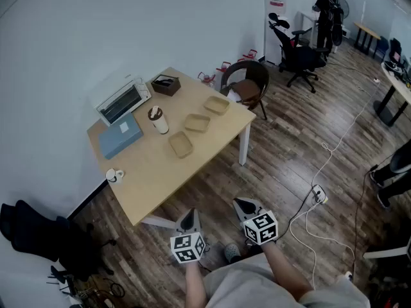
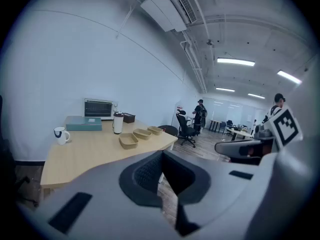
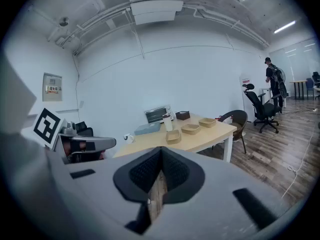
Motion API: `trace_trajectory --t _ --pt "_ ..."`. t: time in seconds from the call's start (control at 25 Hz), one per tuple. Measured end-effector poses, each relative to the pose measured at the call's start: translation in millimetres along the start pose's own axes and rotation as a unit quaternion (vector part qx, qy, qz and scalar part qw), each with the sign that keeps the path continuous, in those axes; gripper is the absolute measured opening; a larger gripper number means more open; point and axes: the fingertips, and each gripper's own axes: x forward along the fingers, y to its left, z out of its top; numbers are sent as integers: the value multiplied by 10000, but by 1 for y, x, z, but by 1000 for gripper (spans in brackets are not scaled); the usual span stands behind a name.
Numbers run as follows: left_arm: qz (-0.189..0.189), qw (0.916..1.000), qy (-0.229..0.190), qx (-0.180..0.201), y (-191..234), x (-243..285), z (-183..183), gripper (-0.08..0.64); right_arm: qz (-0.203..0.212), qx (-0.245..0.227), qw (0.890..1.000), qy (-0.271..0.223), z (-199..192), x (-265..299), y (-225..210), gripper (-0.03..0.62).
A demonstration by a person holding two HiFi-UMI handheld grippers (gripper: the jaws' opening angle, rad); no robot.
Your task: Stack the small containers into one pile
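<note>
Containers (image 1: 197, 122), well beyond right gripper (image 1: 243, 203) (shut)

Approach: wooden floor (image 1: 212, 191) lying open up to the table (image 1: 154, 172) | Top: near edge sitting bare, small containers (image 1: 197, 122) lying apart with gaps between | Behind: tumbler (image 1: 158, 120) standing close, toaster oven (image 1: 123, 100) blocking the back | Far corner: chair (image 1: 247, 82) crowding in

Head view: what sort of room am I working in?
Probably an open-plan office: a black wheeled office chair, a pale long work desk at the right edge, and white ceiling strip lights.
</note>
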Motion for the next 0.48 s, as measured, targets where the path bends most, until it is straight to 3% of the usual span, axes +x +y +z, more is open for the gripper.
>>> trace_trajectory --t 0.4,0.44,0.48 --pt "-17 9997 -167 -173 12 -8 7 8 -24 -10 10000 -94 1 2 4 5" --pt "8 9997 -166 -166 15 -9 8 11 10 -22 10000 -52 2 4 7 19" --pt "27 9997 -153 -164 18 -10 8 15 54 -30 10000 -12 1 5 10 76"
